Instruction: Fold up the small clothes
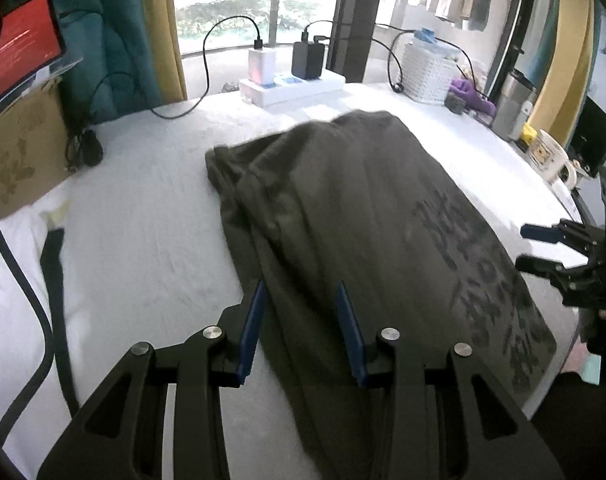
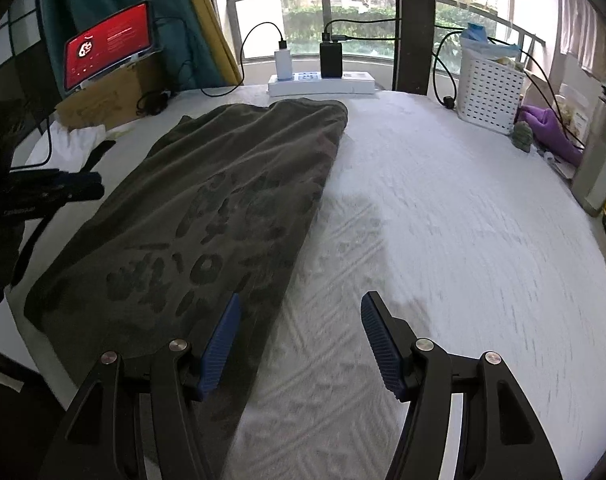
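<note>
One garment [image 1: 343, 216], dark, printed, lies folded lengthwise in front of the power strip [image 1: 291, 86]. Left wrist view: left claw [image 1: 301, 300] spread, empty, above its near edge. Right wrist view: right claw [image 2: 303, 314] spread, empty, beside its long edge; crosswise folds appear to remain.

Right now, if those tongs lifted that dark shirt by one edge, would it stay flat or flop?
Probably flop: the dark shirt lies in soft wrinkled folds. It looks thin, so likely light. On the textured white cover it may bunch.
</note>
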`<state>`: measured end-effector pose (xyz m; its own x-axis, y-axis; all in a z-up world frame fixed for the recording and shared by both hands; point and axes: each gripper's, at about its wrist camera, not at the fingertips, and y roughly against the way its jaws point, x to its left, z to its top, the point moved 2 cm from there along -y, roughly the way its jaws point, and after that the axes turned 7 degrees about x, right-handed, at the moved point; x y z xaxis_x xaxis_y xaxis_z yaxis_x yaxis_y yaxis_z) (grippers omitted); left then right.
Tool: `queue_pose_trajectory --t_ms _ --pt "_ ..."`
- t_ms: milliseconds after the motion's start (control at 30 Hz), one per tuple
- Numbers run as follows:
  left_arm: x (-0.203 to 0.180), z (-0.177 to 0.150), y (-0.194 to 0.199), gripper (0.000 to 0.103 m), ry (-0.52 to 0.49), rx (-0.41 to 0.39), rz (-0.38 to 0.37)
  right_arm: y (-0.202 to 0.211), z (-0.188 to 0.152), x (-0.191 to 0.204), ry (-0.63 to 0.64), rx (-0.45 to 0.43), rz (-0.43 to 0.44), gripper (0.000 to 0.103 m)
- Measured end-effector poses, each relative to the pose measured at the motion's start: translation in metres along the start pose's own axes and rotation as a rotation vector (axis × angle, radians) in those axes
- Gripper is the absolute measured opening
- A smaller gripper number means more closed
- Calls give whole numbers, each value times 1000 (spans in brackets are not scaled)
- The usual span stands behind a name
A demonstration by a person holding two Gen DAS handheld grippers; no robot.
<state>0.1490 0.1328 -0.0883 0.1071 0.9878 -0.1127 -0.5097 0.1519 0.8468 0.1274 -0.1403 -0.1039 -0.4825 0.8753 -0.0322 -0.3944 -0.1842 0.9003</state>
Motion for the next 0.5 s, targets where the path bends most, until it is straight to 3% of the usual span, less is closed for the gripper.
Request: queue_pose_trajectory --t_ms 500 --pt "15 58 -33 37 -26 -22 69 -28 48 -18 -5 12 15 65"
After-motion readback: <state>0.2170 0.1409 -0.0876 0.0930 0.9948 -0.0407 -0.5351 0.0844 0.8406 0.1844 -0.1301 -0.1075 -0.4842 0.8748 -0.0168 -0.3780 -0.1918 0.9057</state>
